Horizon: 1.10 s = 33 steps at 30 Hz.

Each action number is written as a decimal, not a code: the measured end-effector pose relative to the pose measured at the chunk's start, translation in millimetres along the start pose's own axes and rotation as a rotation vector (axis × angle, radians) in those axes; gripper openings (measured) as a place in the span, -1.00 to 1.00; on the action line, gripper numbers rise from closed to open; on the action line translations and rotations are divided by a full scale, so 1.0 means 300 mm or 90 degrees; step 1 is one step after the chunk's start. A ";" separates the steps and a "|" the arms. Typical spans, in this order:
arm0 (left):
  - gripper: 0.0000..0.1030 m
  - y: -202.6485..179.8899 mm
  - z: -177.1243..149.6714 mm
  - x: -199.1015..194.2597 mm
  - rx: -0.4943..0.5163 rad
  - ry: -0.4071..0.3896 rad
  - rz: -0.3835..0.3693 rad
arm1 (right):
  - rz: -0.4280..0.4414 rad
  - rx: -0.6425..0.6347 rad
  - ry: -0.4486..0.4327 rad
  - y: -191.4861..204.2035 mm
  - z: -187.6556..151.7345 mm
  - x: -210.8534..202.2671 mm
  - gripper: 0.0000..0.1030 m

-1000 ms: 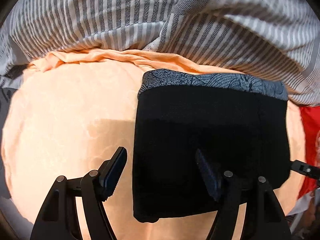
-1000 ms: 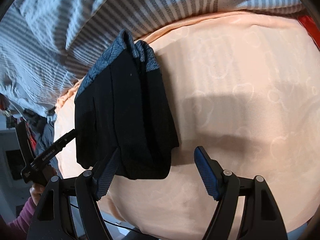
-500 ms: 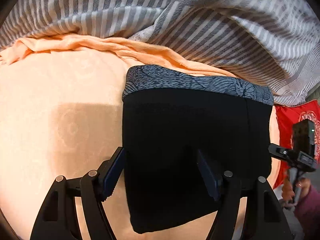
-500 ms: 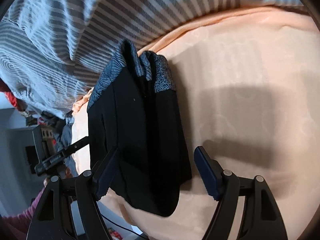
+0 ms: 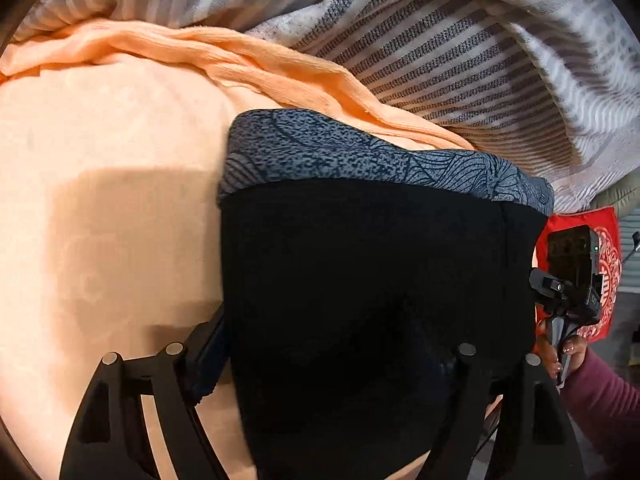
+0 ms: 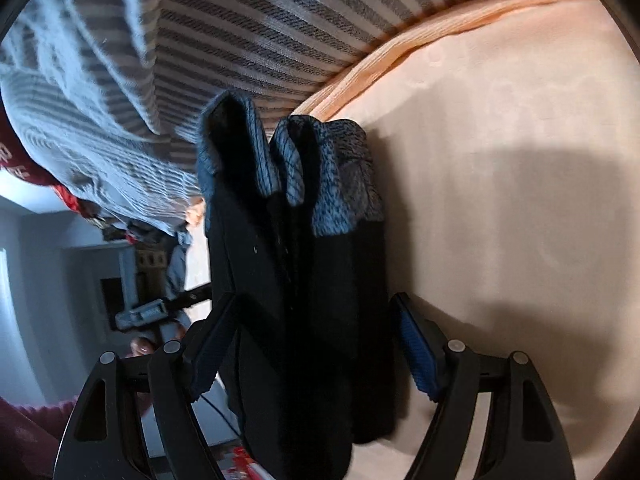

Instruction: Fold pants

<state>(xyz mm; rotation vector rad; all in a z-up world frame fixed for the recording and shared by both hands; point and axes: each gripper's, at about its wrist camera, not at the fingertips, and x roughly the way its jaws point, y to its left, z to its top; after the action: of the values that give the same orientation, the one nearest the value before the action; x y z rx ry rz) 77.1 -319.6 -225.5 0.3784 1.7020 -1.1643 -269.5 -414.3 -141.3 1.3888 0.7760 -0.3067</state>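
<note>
The folded pants [image 5: 360, 280] lie on the bed [image 5: 100, 200], between the fingers of each wide-open tool: left tool [image 5: 336, 364], right tool [image 6: 312, 344]; neither grips.

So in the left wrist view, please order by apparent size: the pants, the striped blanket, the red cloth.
1. Striped blanket and pants: similar; pants are nearer the camera, so unsure.
2. Red cloth: clearly smallest.

Peach bedsheet [image 5: 100, 200] (striped blanket [image 5: 480, 60] behind)
</note>
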 end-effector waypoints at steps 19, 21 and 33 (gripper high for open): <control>0.09 -0.222 -0.157 -0.204 0.042 -0.078 0.055 | 0.075 0.073 -0.024 0.067 -0.178 -0.160 -0.11; 0.09 -0.261 -0.192 -0.211 0.041 -0.081 0.057 | 0.073 0.066 -0.022 0.074 -0.221 -0.192 -0.11; 0.09 -0.255 -0.460 -0.168 0.002 -0.072 0.096 | 0.019 0.088 -0.003 -0.052 -0.449 -0.231 -0.11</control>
<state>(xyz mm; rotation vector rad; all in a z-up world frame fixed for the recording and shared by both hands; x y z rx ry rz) -29.7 -228.8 -137.4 0.4282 1.5471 -1.0585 -370.7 -305.9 -106.6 1.5279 0.7401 -0.3457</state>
